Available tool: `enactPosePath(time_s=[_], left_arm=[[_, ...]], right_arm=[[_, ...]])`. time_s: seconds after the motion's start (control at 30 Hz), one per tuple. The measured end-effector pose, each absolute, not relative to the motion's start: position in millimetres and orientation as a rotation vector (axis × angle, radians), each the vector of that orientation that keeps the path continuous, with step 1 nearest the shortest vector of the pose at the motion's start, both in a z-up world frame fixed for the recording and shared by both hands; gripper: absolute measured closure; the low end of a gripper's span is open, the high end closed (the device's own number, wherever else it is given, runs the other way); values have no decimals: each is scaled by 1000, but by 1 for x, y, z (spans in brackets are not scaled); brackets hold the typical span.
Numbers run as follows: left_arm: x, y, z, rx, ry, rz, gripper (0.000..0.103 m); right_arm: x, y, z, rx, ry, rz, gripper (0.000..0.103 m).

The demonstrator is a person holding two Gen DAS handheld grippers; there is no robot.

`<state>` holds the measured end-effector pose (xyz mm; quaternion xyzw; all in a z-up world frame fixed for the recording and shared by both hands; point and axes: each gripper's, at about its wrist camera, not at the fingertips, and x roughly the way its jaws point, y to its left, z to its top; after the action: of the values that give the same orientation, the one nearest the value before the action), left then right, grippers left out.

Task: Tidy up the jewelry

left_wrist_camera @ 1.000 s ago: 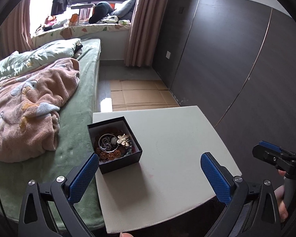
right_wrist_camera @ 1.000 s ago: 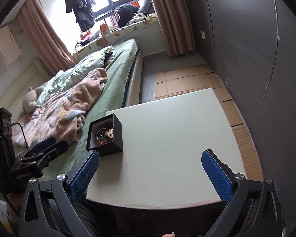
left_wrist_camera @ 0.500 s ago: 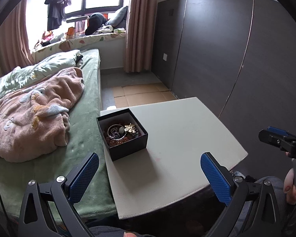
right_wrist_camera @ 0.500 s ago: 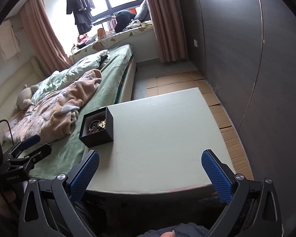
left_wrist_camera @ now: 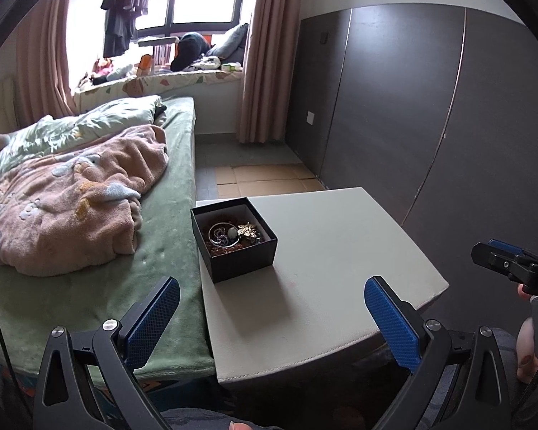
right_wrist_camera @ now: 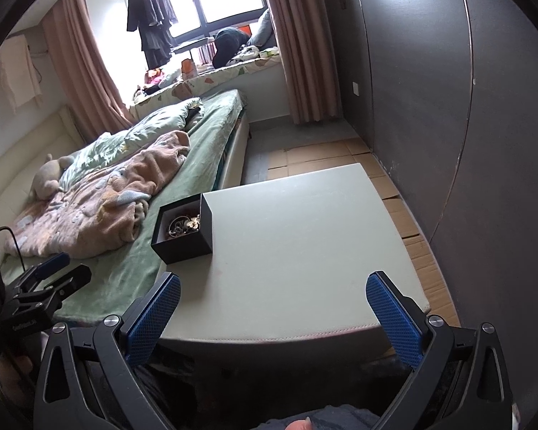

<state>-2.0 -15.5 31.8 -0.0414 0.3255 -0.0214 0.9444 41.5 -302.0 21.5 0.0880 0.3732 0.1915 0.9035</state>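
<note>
A small open black box [left_wrist_camera: 235, 247] sits at the left edge of a white table [left_wrist_camera: 333, 272], next to the bed. Inside it lies jewelry [left_wrist_camera: 233, 234]: a ring-shaped bangle, beads and a gold flower-shaped piece. In the right wrist view the box [right_wrist_camera: 183, 231] is at the table's [right_wrist_camera: 305, 251] near left corner. My left gripper [left_wrist_camera: 269, 319] is open and empty, held back from the table's front edge. My right gripper [right_wrist_camera: 272, 317] is open and empty, also short of the front edge. Each gripper shows at the side of the other's view.
A bed with a green sheet [left_wrist_camera: 89, 286] and a pink blanket [left_wrist_camera: 71, 197] runs along the table's left side. A dark panelled wall [left_wrist_camera: 412, 107] stands to the right. Cardboard sheets [left_wrist_camera: 265, 179] cover the floor beyond the table.
Both grippers have drawn back and lower from the table, so the box and table look farther off. Both stay open and empty. The box has not moved.
</note>
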Motion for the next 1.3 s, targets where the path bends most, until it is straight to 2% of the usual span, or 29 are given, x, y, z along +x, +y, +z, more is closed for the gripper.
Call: enactPosePath(time_s=[1.3], left_arm=[[-17, -24, 37, -46, 629, 12, 0]], right_arm=[[38, -313, 15, 249, 808, 425, 0]])
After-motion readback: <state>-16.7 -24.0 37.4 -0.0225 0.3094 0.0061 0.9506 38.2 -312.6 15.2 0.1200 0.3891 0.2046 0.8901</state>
